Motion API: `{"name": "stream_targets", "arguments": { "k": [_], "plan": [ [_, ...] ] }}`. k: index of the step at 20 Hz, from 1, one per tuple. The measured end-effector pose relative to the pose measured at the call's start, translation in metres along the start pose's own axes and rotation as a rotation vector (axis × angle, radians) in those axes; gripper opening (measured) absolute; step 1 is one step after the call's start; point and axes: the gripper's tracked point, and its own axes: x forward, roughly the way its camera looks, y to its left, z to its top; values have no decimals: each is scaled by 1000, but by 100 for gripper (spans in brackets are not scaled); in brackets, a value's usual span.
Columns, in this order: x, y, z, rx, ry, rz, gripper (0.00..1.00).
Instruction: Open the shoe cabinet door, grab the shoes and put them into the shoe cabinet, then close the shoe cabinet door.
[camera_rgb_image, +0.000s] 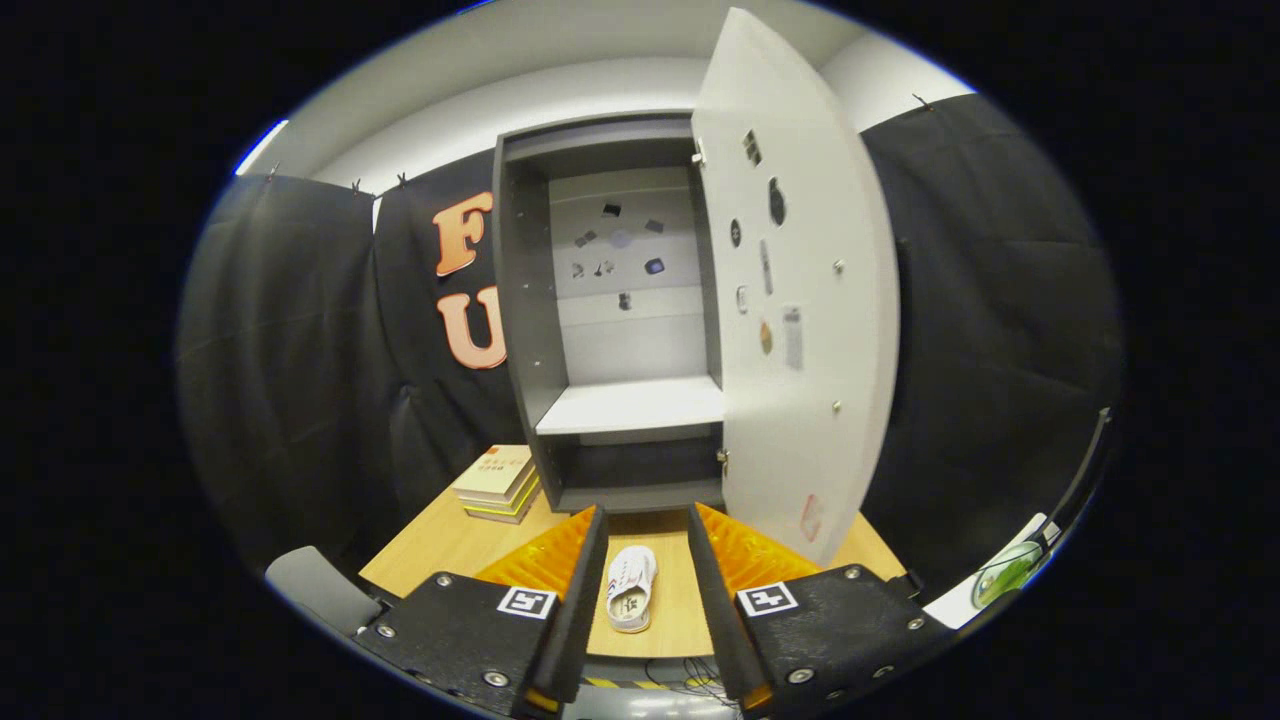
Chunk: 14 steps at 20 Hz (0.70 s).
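Gripper (645, 560) spread wide, shoe (631, 588) lying between the fingers on table (440, 545). Cabinet (525, 300) beyond, door (800, 300) swung open right. Books (497, 483) near left.

The shoe cabinet (610, 330) stands at the desk's (440, 545) far edge, its door (800, 300) swung wide. The tool (647, 530) hangs open, a shoe (631, 588) lying between its fingers. Books (498, 483) sit beside the cabinet.

The gripper (646, 560) is held level and pointed forward, raised above what lies below. Its two fingers (580, 580) are spread well apart and parallel, with nothing pressed between them.
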Motion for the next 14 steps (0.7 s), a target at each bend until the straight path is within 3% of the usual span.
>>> {"name": "stream_targets", "arguments": {
  "k": [9,14],
  "plan": [
    [66,50,-109,103,241,65,72],
    [119,59,-163,128,348,101,75]
  ]
}}
